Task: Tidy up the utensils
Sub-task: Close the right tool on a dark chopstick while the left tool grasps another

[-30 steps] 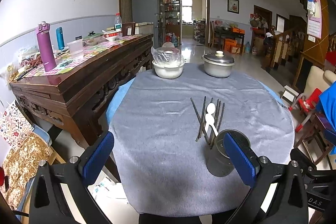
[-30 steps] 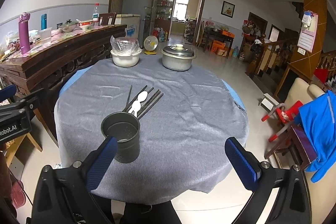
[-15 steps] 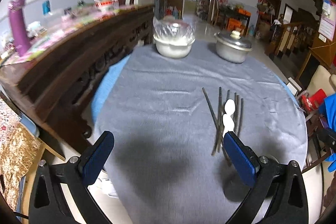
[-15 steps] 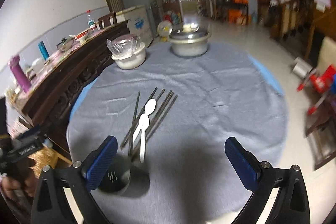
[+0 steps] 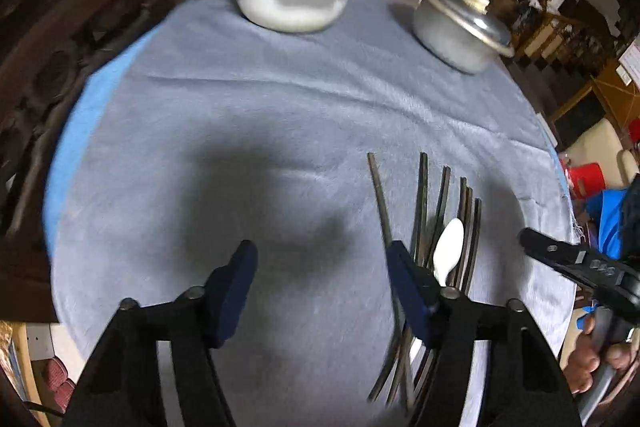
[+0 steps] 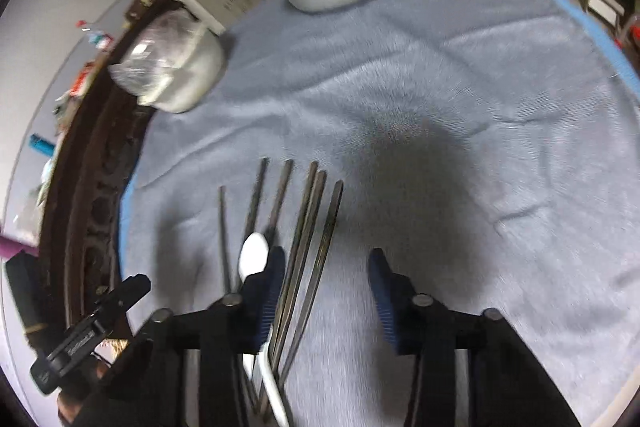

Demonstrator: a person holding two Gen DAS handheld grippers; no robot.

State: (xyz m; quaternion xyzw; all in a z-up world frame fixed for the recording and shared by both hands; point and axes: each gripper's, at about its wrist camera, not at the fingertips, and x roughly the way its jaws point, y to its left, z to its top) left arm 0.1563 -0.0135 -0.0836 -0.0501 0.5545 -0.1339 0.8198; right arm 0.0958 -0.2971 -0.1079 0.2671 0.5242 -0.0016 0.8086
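Both views are motion-blurred. The left tongs (image 5: 322,283) hang low over the grey cloth (image 5: 280,115) on the worktop, spread apart with nothing between the pads. Their right pad covers part of the dark chopsticks (image 5: 420,203), which lie fanned side by side; the near ends run under the tool and smear out of focus. A white spoon (image 5: 448,251) rests among them, its handle hidden. The right tongs (image 6: 326,287) are likewise spread and empty, the left pad overlapping the spoon (image 6: 253,259) and chopsticks (image 6: 312,227). At the far edge stand a plastic-covered white bowl (image 5: 292,3) and a lidded metal pot (image 5: 460,31).
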